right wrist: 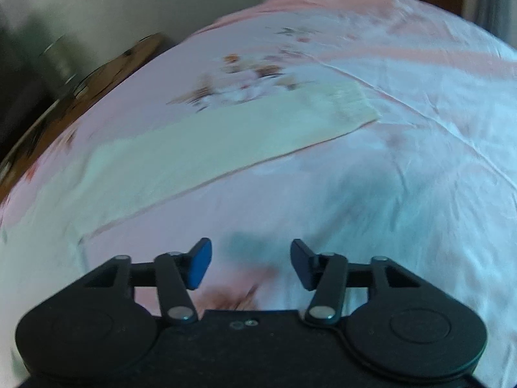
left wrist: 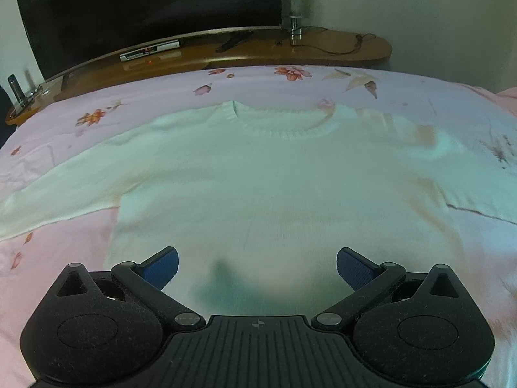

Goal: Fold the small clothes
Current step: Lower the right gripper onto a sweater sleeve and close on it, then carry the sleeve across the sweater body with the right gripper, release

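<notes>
The white sweater (left wrist: 274,174) lies flat on the pink floral bedsheet (left wrist: 58,258), sleeves spread (neck toward the TV). Left gripper (left wrist: 257,270) hovers over its hem, jaws apart; right gripper (right wrist: 251,263) is also open, near one sleeve (right wrist: 226,135).

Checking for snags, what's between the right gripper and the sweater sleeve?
Only bare pink bedsheet lies between the open right gripper and the sleeve; the right wrist view shows it.
</notes>
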The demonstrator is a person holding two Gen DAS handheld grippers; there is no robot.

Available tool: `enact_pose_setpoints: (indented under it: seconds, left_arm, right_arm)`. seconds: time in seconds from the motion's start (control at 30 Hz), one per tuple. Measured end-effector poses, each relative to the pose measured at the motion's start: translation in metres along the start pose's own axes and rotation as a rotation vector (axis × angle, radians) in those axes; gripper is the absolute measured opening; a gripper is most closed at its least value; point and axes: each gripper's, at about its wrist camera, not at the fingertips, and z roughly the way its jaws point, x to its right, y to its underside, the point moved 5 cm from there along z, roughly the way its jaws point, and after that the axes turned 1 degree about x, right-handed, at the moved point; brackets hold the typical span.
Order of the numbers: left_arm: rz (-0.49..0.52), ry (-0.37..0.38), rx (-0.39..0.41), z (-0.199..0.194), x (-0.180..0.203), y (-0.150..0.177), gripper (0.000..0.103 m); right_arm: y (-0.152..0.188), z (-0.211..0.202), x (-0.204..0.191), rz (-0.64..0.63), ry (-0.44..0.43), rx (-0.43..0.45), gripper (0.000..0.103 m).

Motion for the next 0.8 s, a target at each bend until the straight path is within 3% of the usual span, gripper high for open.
enact_pose_setpoints:
  seconds: [0.37,0.43,0.6,0.63,0.8]
  left_arm:
    - [-0.052,-0.021,-0.008,0.064,0.008,-0.043,0.103]
    - [-0.053,-0.034,-0.005,0.07,0.01,-0.05,0.103]
    - [-0.054,-0.037,0.0,0.074,0.004,-0.059,0.103]
    - [-0.055,-0.035,0.005,0.072,0.001,-0.06,0.103]
    - [-0.085,-0.008,0.017,0.061,-0.022,-0.053,0.103]
  right_arm:
    - [-0.065,0.048,0.038,0.134,0.065,0.074,0.038]
    - [-0.075,0.054,0.041,0.157,0.075,0.094,0.033]
    - [-0.088,0.061,0.051,0.194,0.082,0.138,0.007]
    - [-0.088,0.059,0.051,0.198,0.076,0.145,0.006]
    - [-0.088,0.032,0.012,0.068,0.023,0.248,0.004]
